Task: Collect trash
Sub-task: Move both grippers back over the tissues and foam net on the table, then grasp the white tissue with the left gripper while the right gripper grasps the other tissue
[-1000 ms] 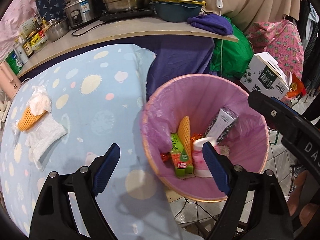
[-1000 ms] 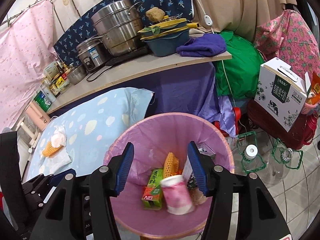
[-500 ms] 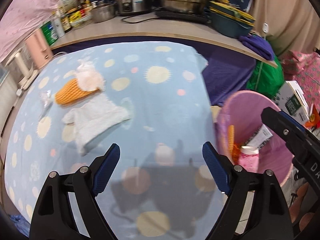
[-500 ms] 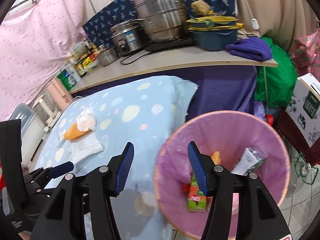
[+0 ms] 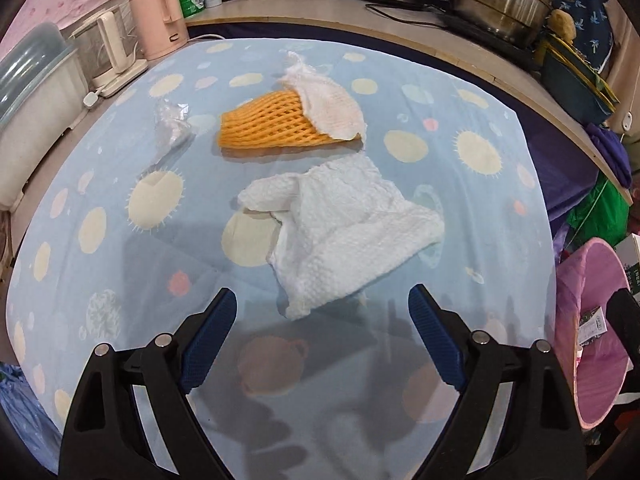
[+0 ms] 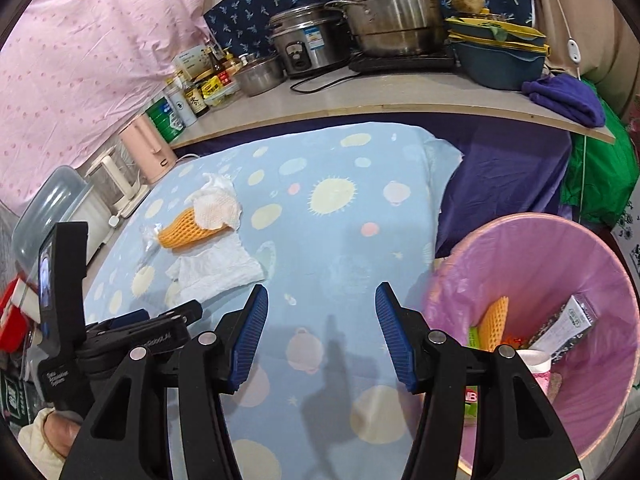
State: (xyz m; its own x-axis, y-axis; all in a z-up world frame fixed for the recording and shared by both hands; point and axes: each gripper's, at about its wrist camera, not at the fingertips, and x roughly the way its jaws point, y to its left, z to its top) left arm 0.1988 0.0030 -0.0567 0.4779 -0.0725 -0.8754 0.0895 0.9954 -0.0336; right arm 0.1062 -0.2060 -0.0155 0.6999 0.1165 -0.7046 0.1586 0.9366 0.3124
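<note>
A crumpled white paper towel (image 5: 340, 236) lies on the blue patterned tablecloth (image 5: 120, 272), just beyond my open, empty left gripper (image 5: 322, 336). Behind it lie an orange foam fruit net (image 5: 268, 126) with a white tissue (image 5: 328, 100) on it, and a clear plastic wrapper (image 5: 170, 128) to the left. My right gripper (image 6: 320, 334) is open and empty over the table edge. The pink-lined trash bin (image 6: 560, 264) stands at its right and holds a foam net, a box and cartons. The towel (image 6: 218, 268) and net (image 6: 186, 232) also show in the right wrist view.
A counter (image 6: 360, 96) behind the table carries steel pots (image 6: 388, 12), a rice cooker, bottles and stacked basins. A pink kettle (image 5: 160, 20) and a white appliance stand at the table's far left. The left gripper body (image 6: 120, 332) shows low left in the right wrist view.
Both grippers swung left, away from the bin and over the table. The left gripper now faces the paper towel closely; the bin has slid to the right edge of its view.
</note>
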